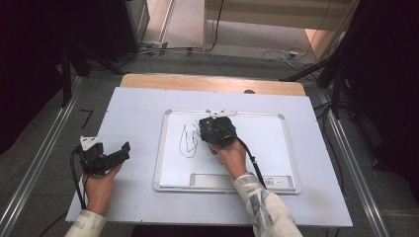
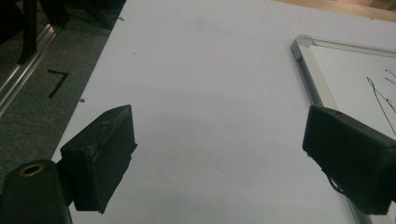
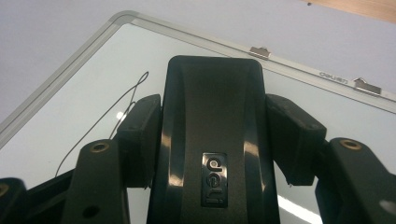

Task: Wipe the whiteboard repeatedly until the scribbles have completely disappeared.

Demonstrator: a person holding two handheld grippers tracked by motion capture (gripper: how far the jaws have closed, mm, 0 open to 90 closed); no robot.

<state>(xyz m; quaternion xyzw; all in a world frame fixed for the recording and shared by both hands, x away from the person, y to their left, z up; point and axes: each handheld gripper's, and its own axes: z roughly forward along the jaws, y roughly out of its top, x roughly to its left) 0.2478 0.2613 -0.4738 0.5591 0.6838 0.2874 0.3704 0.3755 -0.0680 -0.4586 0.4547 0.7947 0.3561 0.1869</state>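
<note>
At table's left edge: left gripper [image 1: 116, 152], jaws wide apart on nothing, resting on the pale table cover [image 1: 133, 106]. Centre: whiteboard [image 1: 267, 143], metal-framed, lying flat, black scribble [image 1: 189, 140] on its left half. Over the scribble: right gripper [image 3: 212, 135], jaws clamped on a black plastic whiteboard eraser [image 3: 214, 121]. Eraser likely light, rigid, smooth-sided; best held across its long flanks, as here.

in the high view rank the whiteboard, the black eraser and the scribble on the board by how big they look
1. whiteboard
2. and 3. black eraser and scribble: they look alike, and the right hand-held gripper hides part of the eraser, so unranked.
</note>
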